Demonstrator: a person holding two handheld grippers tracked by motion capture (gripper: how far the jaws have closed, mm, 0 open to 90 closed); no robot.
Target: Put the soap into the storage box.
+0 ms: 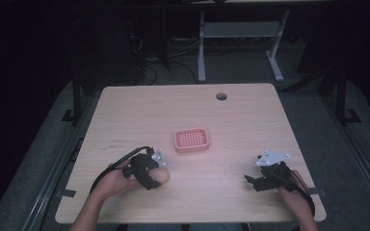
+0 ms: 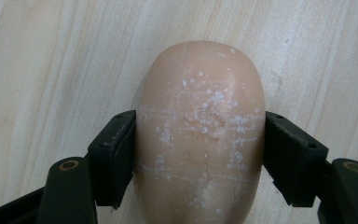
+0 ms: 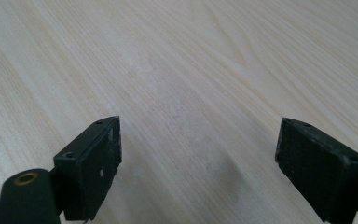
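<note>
Soap [image 2: 200, 135], a tan oval bar with whitish scuffs across its top, sits squarely between the two black jaws of the left gripper [image 1: 150, 169], each pad pressed flat against one of its long sides, so the jaws are clamped on it. The bar's rounded far end reaches out past the jaw tips, over the pale wooden table [image 2: 42, 60]. In the high view a pink slotted soap dish [image 1: 191, 140] lies ahead of those jaws, near them but apart from the bar. The right gripper [image 1: 248, 180] is well apart from the bar, at the table's other side; its jaws stand wide apart, with bare wood grain between and beyond them.
</note>
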